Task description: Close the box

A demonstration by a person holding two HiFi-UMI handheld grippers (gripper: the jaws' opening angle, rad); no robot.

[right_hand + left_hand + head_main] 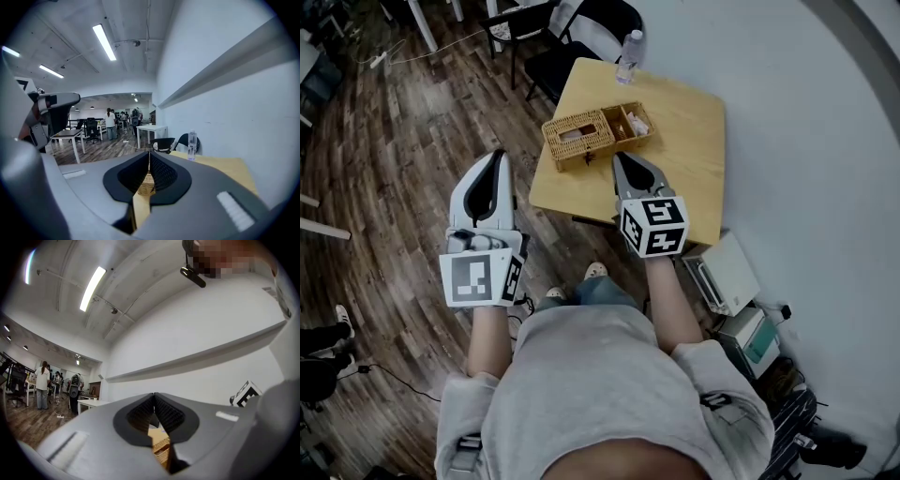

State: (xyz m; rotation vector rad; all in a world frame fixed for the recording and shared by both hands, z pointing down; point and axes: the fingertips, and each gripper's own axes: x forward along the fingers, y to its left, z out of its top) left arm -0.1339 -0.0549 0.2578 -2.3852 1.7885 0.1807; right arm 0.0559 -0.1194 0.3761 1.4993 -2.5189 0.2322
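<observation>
A wicker box (598, 133) lies open on the small wooden table (684, 150). Its slotted half (578, 139) is toward me and the other half (630, 122) holds some small items. My right gripper (619, 157) hovers just in front of the box over the table, jaws shut and empty. My left gripper (497, 156) hangs left of the table over the floor, also shut and empty. In the right gripper view the box (147, 180) shows through the gap behind the closed tips (149, 153). The left gripper view shows closed tips (154, 395) with a piece of wicker (162, 449) below.
A water bottle (629, 54) stands at the table's far edge, with dark chairs (581, 28) behind it. White and teal appliances (733, 281) sit on the floor to the right of the table by the white wall. People stand far off in the room (111, 123).
</observation>
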